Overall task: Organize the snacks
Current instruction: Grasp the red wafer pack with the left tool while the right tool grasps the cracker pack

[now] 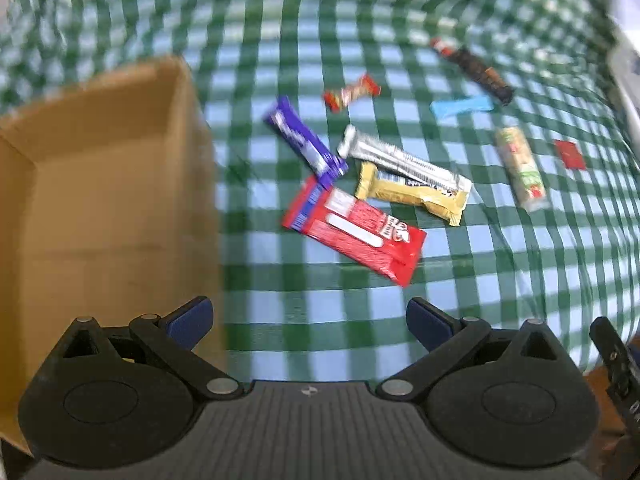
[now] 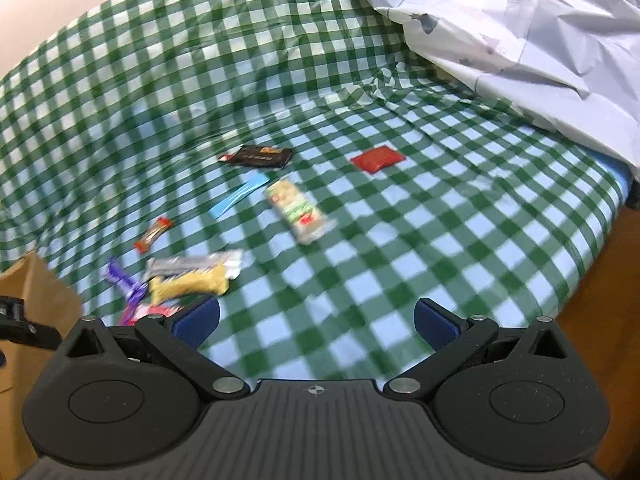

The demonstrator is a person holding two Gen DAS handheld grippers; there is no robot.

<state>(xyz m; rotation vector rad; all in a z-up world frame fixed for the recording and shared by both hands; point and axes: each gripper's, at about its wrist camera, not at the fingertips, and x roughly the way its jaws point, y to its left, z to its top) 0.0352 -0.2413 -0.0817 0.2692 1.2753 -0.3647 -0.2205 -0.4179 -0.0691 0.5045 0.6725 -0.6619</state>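
Note:
Several wrapped snacks lie on a green checked cloth. In the left wrist view an open cardboard box (image 1: 100, 200) stands at the left, with a red wafer pack (image 1: 352, 232), a purple bar (image 1: 306, 142), a silver bar (image 1: 400, 160) and a yellow bar (image 1: 416, 196) beside it. My left gripper (image 1: 308, 320) hovers open above the cloth, short of the red pack. My right gripper (image 2: 316, 318) is open too and holds nothing. Ahead of it lie a cracker pack (image 2: 300, 210), a blue strip (image 2: 240, 198), a dark bar (image 2: 260, 157) and a red sachet (image 2: 378, 159).
A crumpled white plastic sheet (image 2: 520, 28) covers the far right of the table. The cloth's edge and bare wood (image 2: 600, 280) run along the right. A small red-orange candy (image 2: 154, 233) lies left of the blue strip. The box corner (image 2: 36, 292) shows at the left.

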